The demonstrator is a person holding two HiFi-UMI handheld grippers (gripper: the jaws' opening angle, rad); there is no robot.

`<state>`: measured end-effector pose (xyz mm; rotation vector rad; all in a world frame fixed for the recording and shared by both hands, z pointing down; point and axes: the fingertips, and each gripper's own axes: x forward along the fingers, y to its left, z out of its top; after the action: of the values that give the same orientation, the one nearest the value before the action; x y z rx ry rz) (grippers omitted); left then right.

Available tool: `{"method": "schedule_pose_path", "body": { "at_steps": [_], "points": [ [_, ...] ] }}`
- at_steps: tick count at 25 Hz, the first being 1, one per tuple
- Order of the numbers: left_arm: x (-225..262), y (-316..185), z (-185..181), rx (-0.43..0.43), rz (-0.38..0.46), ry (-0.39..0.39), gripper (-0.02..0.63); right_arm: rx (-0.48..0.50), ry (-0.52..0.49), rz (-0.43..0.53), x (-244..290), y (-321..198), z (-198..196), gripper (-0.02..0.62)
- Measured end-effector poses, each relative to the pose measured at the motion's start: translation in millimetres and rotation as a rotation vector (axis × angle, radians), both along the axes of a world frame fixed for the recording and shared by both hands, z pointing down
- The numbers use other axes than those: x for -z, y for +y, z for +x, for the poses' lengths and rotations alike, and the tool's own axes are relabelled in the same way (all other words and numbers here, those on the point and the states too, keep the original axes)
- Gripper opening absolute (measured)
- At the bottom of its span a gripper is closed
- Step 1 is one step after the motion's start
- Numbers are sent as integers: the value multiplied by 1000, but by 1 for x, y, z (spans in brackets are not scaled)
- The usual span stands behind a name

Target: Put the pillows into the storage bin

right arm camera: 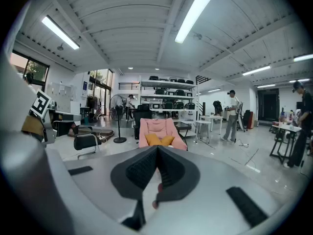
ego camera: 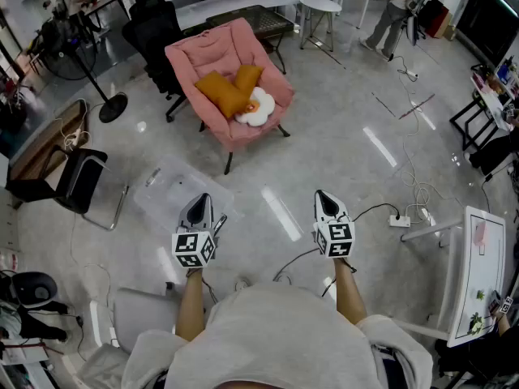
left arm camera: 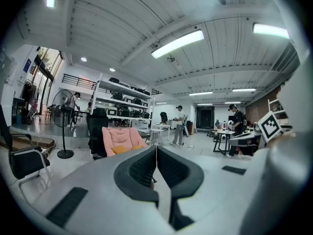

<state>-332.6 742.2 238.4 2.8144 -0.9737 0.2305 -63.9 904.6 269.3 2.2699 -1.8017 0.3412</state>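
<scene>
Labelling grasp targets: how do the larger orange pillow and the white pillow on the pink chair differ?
Colour: the larger orange pillow is plain mustard, while the white pillow has an orange-yellow centre. Shape: the orange one is rectangular, the white one scalloped like a flower. Place: the orange lies mid-seat, the white nearer the front edge. Both rest on the pink chair, touching.

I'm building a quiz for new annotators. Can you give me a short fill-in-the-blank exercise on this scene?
____ orange pillows lie on the pink armchair beside a white pillow.
The clear storage bin stands on the ____.
The left gripper and the right gripper both have jaws that are ____.
Missing words: two; floor; shut.
</scene>
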Motion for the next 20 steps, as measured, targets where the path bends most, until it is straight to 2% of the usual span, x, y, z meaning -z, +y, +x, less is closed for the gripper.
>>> {"method": "schedule_pose_path", "body": {
  "at_steps": [9, 13, 15, 20],
  "points": [
    [-3, 4, -2, 5, -5, -4, 12, -3, -3, -3, -5, 6, -2, -3],
    [-3, 8, -1, 6, -6, -3, 12, 17, -62, 51, -2, 7, -5, 1],
    [-5, 12, 2, 5, -10, -6, 12, 59, -89, 77, -1, 5, -10, 308],
    [-6, 23, 20, 0, -12, -9, 12, 96, -79, 62, -7, 13, -5, 315]
  ]
}}
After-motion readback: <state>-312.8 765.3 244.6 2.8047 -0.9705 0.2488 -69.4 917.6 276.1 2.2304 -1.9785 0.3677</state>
